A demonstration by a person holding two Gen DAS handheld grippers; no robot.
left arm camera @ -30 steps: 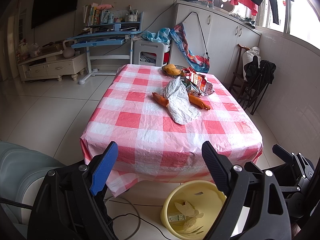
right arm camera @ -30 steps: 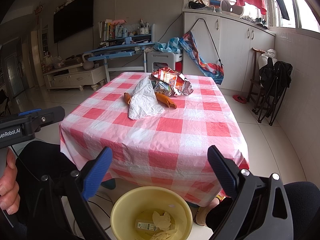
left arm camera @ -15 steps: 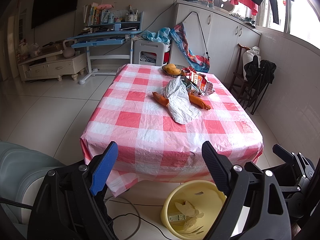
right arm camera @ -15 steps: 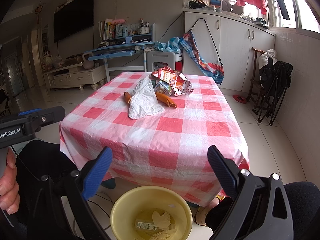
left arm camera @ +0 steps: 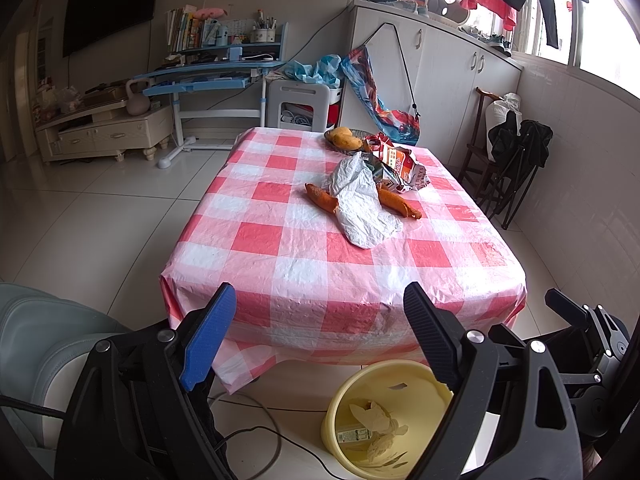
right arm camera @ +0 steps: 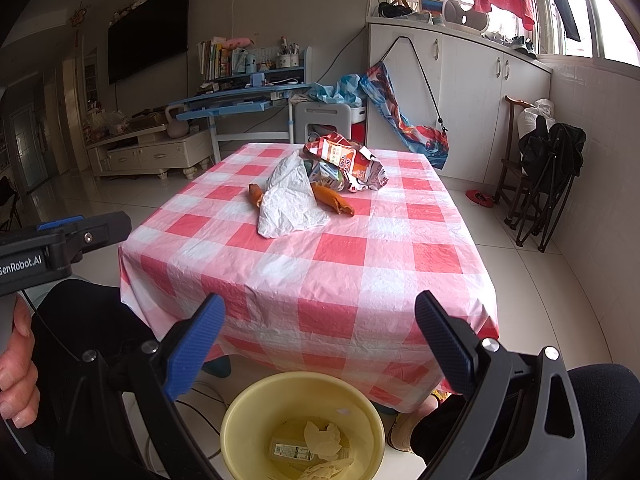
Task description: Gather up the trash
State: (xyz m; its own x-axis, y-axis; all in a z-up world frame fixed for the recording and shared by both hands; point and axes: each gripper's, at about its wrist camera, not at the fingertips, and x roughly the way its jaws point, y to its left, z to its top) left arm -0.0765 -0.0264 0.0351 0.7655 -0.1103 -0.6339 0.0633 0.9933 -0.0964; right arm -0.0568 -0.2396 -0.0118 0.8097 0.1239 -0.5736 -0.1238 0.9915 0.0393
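Nearest in both wrist views, the left gripper and the right gripper are held with their jaws spread wide and nothing between them, each with one blue finger and one black finger. In the right wrist view the left gripper's body and the person's hand around its handle are seen at the left edge. Just beyond the fingertips, a yellow bin stands on the tiled floor at the near edge of the table; crumpled paper and a small labelled wrapper are seen lying at its bottom. A thin black cable is trailed over the floor to the left of the bin. Past the bin, the table is covered by a red-and-white checked cloth, whose near half is left bare. On the far half, a crumpled white plastic bag is laid across two orange carrot-like pieces, one end showing on each side. Touching the bag on its far right, a torn red snack packet is lying open. At the far edge of the table, yellow fruit is kept in a shallow dish. Farther off, a blue desk and white cabinets are set against the walls.
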